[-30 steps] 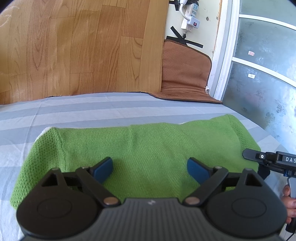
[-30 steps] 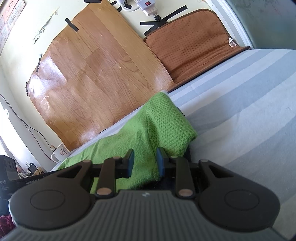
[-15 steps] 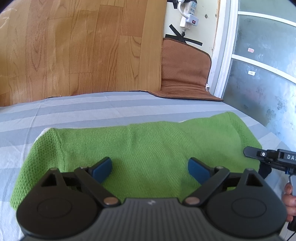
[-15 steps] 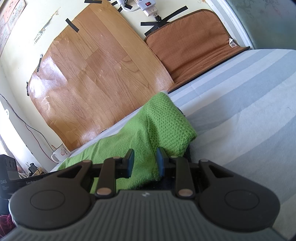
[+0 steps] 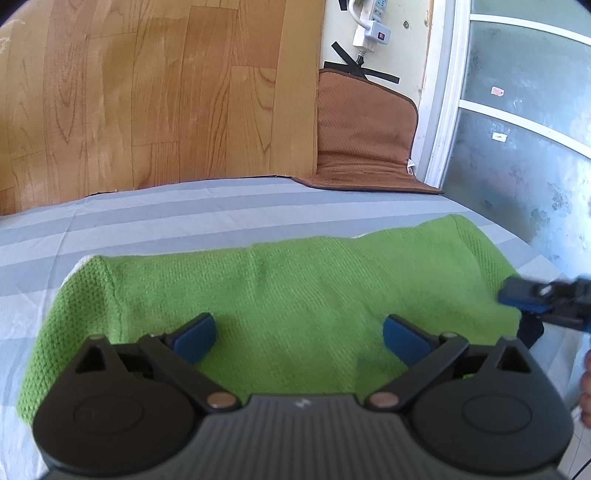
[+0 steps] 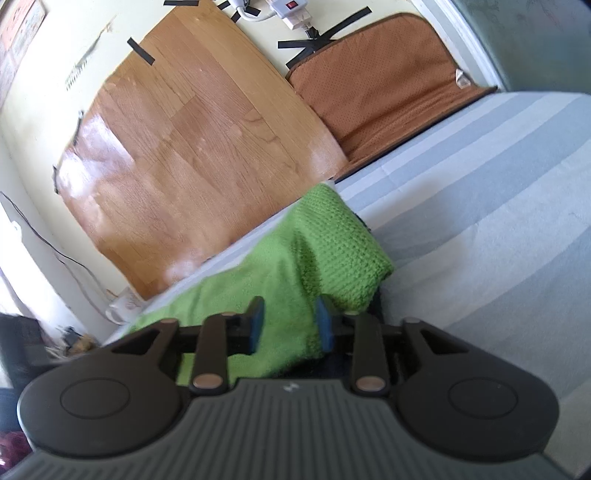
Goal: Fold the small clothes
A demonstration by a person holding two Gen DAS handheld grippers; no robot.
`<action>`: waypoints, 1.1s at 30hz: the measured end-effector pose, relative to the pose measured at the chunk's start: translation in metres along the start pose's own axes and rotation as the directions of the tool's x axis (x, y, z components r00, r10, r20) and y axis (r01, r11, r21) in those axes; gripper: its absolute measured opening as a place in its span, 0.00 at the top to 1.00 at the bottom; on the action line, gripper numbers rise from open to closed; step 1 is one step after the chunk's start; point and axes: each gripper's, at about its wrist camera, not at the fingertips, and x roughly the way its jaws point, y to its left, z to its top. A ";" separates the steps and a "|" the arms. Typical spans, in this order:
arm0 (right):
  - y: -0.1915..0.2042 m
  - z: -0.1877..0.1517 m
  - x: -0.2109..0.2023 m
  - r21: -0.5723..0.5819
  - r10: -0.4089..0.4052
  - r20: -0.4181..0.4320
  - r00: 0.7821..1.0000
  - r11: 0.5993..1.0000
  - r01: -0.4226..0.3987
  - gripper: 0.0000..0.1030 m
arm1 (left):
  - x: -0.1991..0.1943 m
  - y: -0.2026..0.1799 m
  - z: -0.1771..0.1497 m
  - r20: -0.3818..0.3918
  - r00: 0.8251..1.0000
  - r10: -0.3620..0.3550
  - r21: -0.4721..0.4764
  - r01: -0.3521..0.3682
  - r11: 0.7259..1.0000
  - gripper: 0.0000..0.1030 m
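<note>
Here, nearest first.
Left gripper (image 5: 297, 338): jaws spread wide, just been opening further; the blue pads rest low over the green knit garment (image 5: 280, 295), far apart, gripping nothing.
Right gripper (image 6: 290, 323): jaws partway apart, just been opening; a ridge of the green cloth (image 6: 295, 280) sits between the blue pads, and they look loosened from it rather than pinching.
Right gripper seen from the left view (image 5: 535, 299): blurred, at the garment's right end, a bit of hand (image 5: 585, 387) below it.
Garment: folded into a long band lying across the striped bedsheet (image 5: 184, 206), near the front edge.
Sheet: grey and pale blue stripes, bare beyond the garment.
Brown mat (image 5: 362, 136): propped against the wall at the sheet's far edge.
Wood-grain panel (image 5: 147, 92): taped to the wall, beside the mat.
Power strip (image 5: 371, 22): on the wall above the mat.
</note>
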 end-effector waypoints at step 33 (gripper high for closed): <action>0.098 0.058 0.032 -0.125 0.040 -0.133 0.990 0.990 -0.057 0.75 | -0.060 0.086 0.019 0.188 0.977 -0.097 -0.270 0.146 0.952 0.22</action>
